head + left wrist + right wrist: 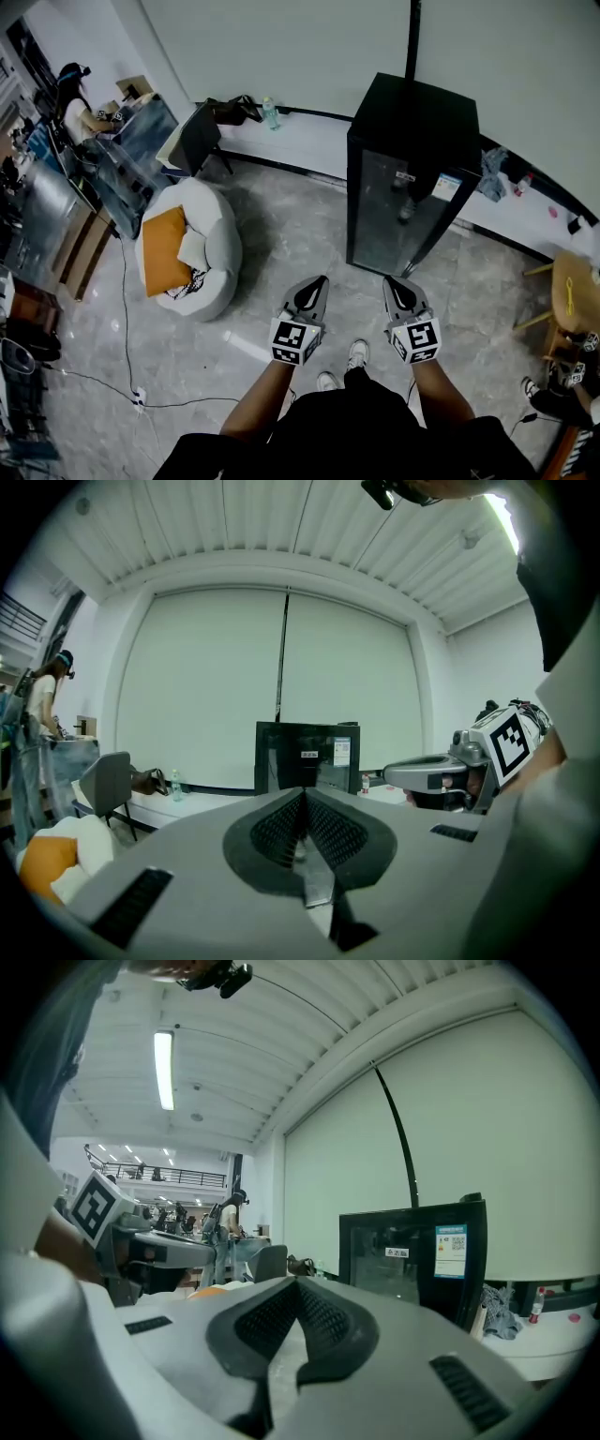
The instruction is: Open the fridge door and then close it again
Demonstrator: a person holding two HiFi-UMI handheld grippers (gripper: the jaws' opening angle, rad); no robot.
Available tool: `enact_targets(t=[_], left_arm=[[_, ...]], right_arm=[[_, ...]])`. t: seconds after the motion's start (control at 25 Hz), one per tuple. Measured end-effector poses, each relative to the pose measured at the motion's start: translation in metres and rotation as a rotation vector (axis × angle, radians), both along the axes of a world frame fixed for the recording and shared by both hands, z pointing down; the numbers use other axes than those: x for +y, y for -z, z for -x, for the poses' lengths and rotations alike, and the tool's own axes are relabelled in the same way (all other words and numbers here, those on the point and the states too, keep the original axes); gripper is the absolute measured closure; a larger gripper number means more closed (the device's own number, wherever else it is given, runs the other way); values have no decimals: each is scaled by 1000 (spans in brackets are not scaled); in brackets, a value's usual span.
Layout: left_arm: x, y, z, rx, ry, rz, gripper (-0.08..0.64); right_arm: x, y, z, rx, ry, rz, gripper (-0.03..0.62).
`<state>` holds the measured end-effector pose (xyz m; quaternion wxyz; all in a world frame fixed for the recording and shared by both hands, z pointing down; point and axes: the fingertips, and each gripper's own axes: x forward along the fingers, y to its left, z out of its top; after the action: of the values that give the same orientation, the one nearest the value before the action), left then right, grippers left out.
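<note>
A small black fridge (pixel 412 169) with a glass door stands against the far wall, and its door (pixel 398 220) is closed. It also shows ahead in the left gripper view as the fridge (pixel 307 757) and in the right gripper view as the fridge (pixel 417 1255). My left gripper (pixel 320 280) and right gripper (pixel 387 280) are held side by side, well short of the fridge and pointing at it. The left gripper (pixel 303 794) has its jaws together with nothing between them. The right gripper (pixel 297 1283) is likewise shut and empty.
A white beanbag (pixel 211 253) with an orange cushion (pixel 164 248) lies on the floor at the left. Behind it stand a chair (pixel 197 141) and a water bottle (pixel 270 112). A person (pixel 80 108) sits at a desk far left. A wooden chair (pixel 567 291) is at the right, a cable (pixel 127 375) on the floor.
</note>
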<state>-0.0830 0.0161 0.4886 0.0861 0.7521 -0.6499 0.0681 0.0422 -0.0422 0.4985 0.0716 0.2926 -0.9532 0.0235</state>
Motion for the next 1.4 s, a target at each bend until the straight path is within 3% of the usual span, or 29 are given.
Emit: enact_targets(t=[0.72,1.0,1.4], left_arm=[[-77,-27,26,-20,74,66,537],[-106,-36,44,-40,90,109,537],[-162,-49,66,-34,11,136,537]], right_arm=[[-73,-10,35,-5,124,12,583],[-95,-12,42,-6,104,24,583],[-130,-32,65,7,42,71,583]])
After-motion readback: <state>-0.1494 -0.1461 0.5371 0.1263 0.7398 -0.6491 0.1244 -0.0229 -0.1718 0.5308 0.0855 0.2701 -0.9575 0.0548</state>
